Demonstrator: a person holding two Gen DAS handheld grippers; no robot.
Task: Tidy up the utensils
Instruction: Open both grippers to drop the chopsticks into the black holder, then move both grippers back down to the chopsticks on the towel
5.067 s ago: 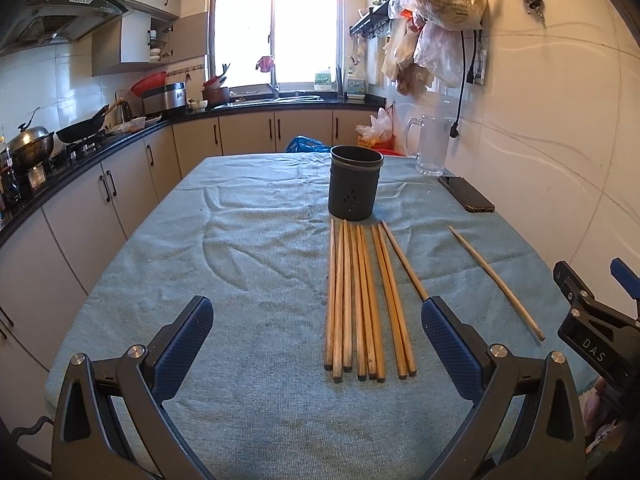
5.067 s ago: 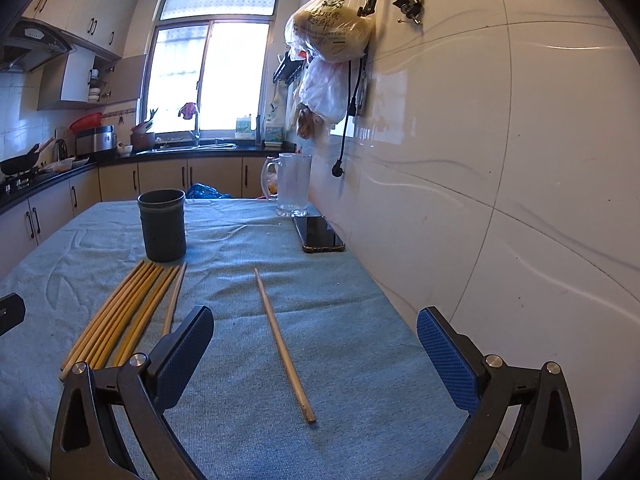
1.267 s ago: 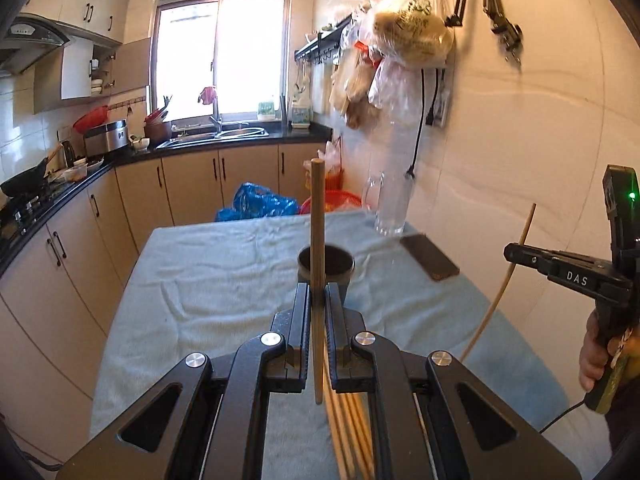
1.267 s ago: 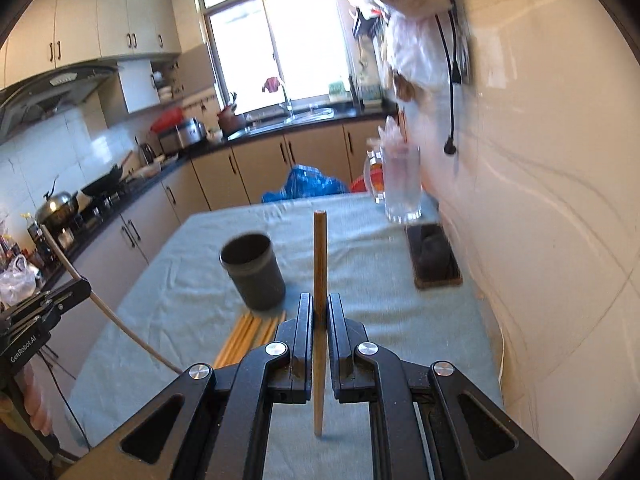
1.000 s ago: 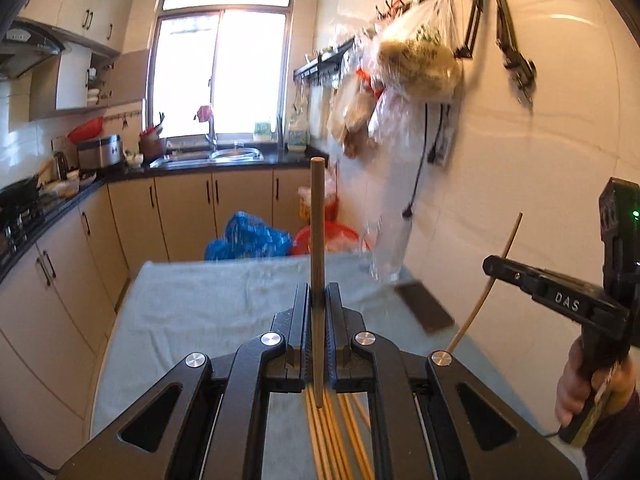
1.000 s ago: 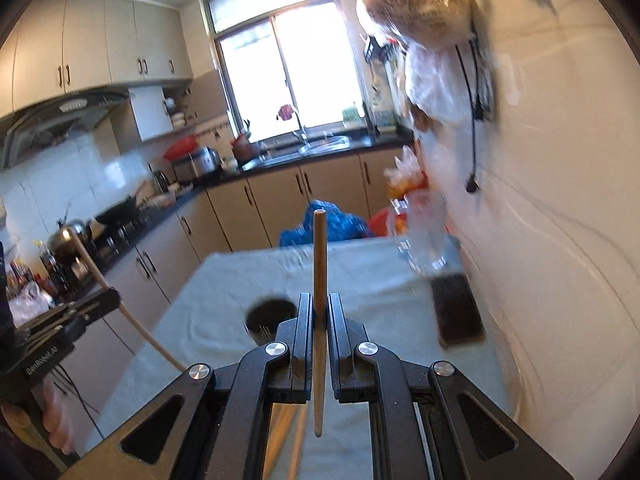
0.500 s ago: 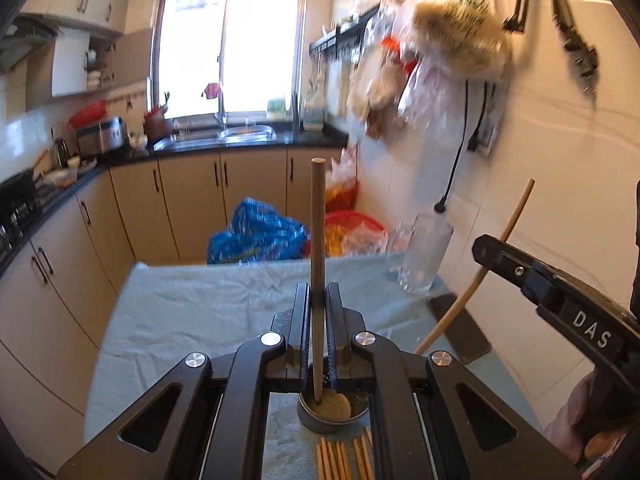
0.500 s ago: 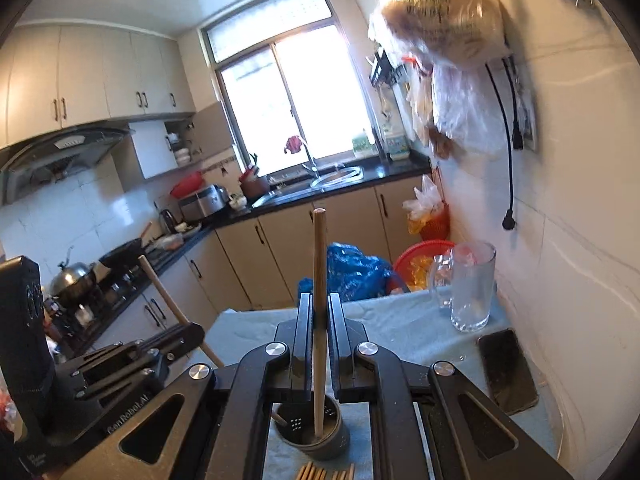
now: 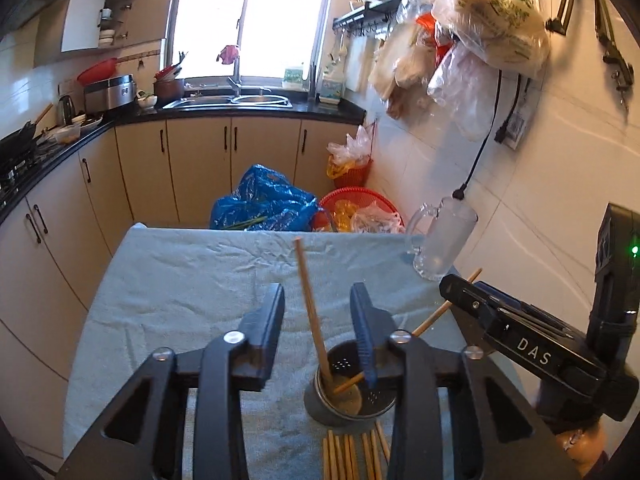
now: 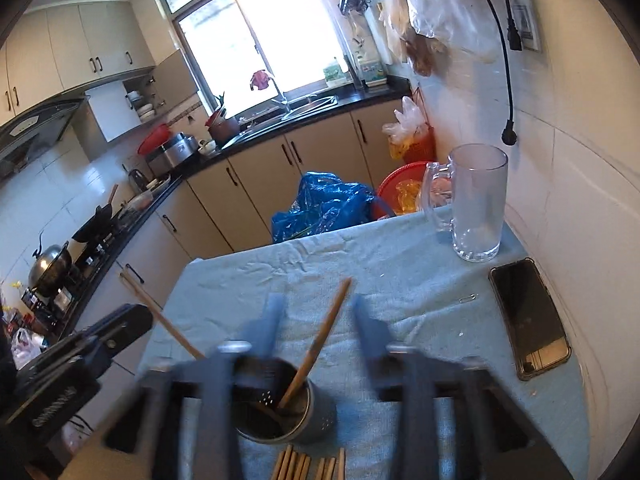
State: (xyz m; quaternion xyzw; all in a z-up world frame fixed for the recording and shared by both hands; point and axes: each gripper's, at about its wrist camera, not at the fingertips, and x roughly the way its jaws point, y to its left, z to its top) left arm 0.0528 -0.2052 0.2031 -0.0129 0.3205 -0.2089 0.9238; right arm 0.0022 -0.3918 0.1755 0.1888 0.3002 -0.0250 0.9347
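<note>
Right now both grippers hover over the dark perforated cup (image 9: pixel 350 392) at the near end of the desk (image 9: pixel 180 280), which is covered by a pale blue cloth. The left gripper (image 9: pixel 316 320) has just been opening its jaws, and they stand apart. One chopstick (image 9: pixel 312 312) rises between them without touching either pad, its lower end down in the cup and its top leaning slightly left. The right gripper (image 10: pixel 316 320) has likewise just been opening; its jaws are blurred but clearly parted, and a second chopstick (image 10: pixel 316 344) stands free between them, foot in the cup (image 10: pixel 276 404), top tilted to the right. So both sticks look let go, and both are in the cup, crossing low inside it.

What the next move turns on, I think, is the row of chopsticks (image 9: pixel 352 456) left lying flat on the cloth. It sits just on the near side of the cup, below and behind both sets of jaws, with long axes running from the cup back toward the person. Either hand would have to draw back and dip to reach them. From the right wrist view the same row (image 10: pixel 308 464) lies almost centred, so neither hand seems clearly nearer.
</note>
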